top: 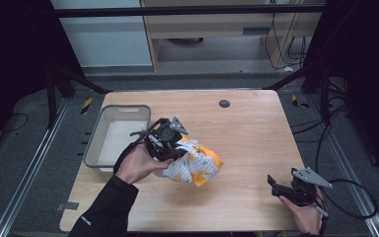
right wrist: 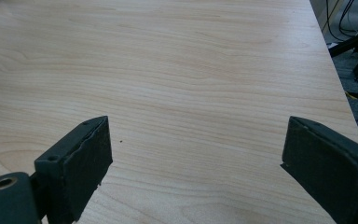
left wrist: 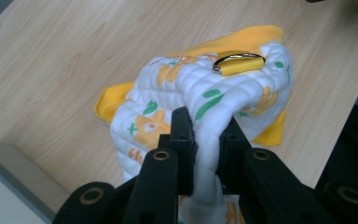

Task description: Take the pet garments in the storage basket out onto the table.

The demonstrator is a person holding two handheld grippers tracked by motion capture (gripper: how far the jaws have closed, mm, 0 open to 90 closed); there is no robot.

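The left tongs [top: 177, 150] are clamped on a fold of a quilted white baby bib [top: 192, 165] printed with orange and green shapes and backed in yellow. From the left gripper view the two black jaws pinch the padded white cloth between them, and the bib [left wrist: 200, 107] bunches up beyond them with its yellow backing poking out at both sides. A yellow strap loop with a metal ring [left wrist: 238, 63] sits on top of the bunched cloth. The bib lies near the middle of the wooden surface [top: 242, 128], crumpled, just to the right of a grey plastic tub [top: 94, 148] that stands at the left edge. The hand [top: 137, 165] holding the left tongs comes in from a dark sleeve [top: 103, 212] at the bottom.

The right tongs [top: 276, 186] rest low at the near right corner of the surface, well apart from the bib. In the right gripper view the right tongs' jaws stand wide apart with bare wood between them. A small dark round cap [top: 224, 103] sits in the surface near its far edge.
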